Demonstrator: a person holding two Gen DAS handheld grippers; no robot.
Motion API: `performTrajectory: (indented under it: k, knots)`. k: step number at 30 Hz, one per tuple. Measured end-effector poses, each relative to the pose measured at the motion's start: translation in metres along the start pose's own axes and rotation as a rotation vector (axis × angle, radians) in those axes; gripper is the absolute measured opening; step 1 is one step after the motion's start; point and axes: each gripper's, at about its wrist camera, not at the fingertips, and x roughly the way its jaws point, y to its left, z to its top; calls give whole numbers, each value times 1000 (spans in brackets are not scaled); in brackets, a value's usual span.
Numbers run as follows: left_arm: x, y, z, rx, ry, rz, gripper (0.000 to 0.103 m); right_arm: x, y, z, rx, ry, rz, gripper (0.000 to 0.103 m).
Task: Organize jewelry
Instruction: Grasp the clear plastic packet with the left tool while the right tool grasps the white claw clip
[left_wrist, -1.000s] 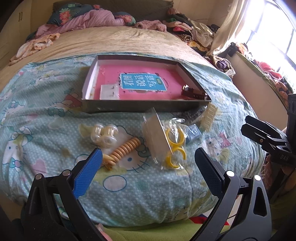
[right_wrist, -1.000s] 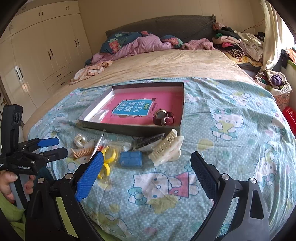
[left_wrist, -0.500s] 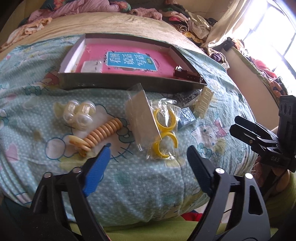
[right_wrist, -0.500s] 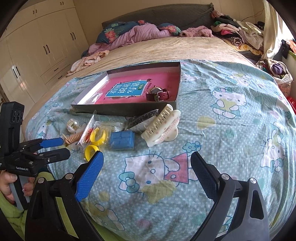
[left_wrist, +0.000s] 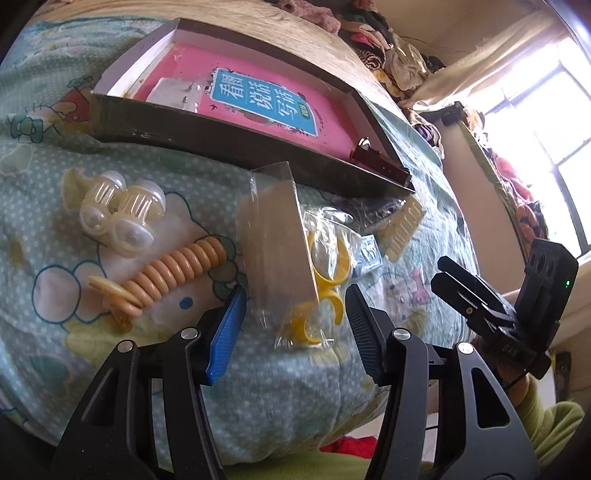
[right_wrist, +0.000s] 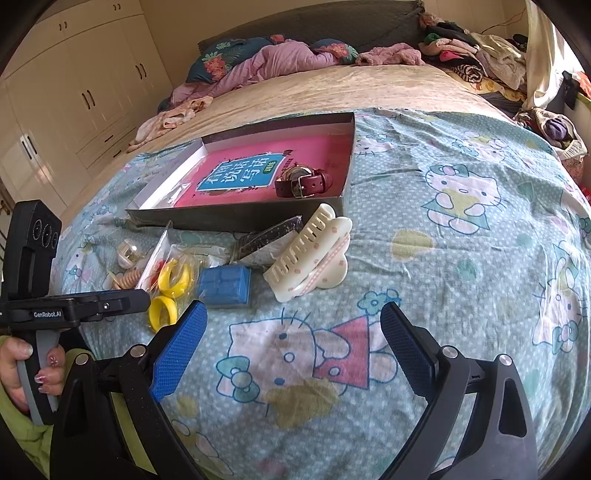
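The left tongs (left_wrist: 295, 317) are closing around a clear bag of yellow rings (left_wrist: 314, 288) lying on the bed's patterned sheet (right_wrist: 461, 280); the pads do not yet press it. The right tongs (right_wrist: 291, 350) hang wide open over bare sheet, holding nothing. Beyond lie a cream hair claw (right_wrist: 310, 254), a blue box (right_wrist: 225, 286), and the tray (right_wrist: 236, 216) holding a red-strapped watch (right_wrist: 303, 182).
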Motion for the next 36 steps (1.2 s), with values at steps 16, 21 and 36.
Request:
performTrajectory:
  k: [16,21,36]
  knots:
    - [14,15,17,-85,17,-74,35,52,-26,28,92,36,66,77]
    - [8,13,15,-70,2,-98,17,57,-32,27,107,21,116,50]
    - [-33,2,10,34,-112,-33,15,6,-11,23,28,-38,100,50]
